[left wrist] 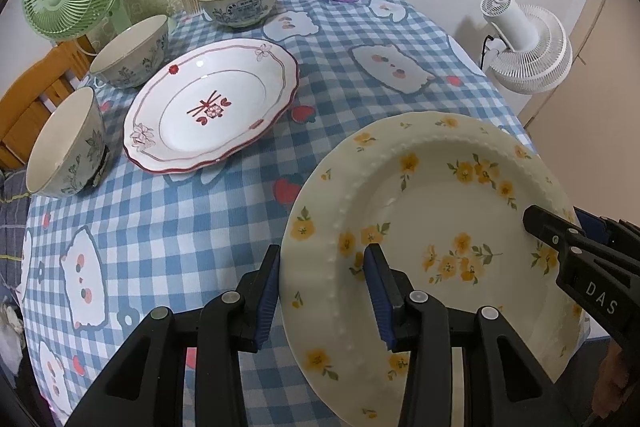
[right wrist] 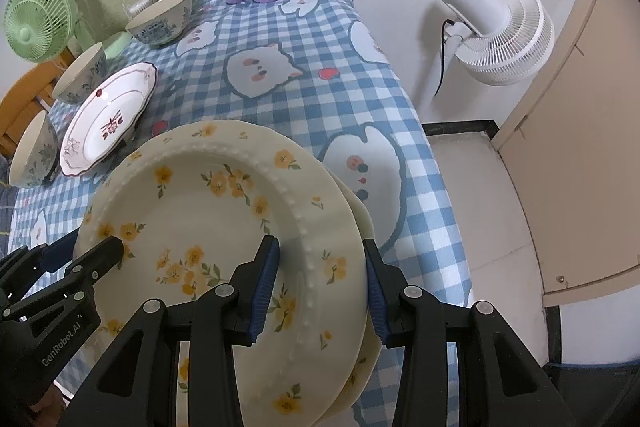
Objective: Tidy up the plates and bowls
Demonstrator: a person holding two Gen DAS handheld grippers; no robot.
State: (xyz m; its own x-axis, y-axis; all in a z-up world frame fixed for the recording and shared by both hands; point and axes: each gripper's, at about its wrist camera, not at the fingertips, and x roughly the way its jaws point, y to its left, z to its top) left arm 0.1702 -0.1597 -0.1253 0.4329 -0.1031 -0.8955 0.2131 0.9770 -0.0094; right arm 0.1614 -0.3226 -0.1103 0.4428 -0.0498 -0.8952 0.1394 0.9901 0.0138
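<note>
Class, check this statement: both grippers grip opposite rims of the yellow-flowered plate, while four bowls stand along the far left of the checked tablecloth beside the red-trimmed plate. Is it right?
Not quite: there are three bowls, not four, as the left wrist view shows. The rest stands: the left gripper and right gripper grip opposite rims of the yellow-flowered plate, and the bowls stand beside the red-trimmed plate on the checked tablecloth.
</note>
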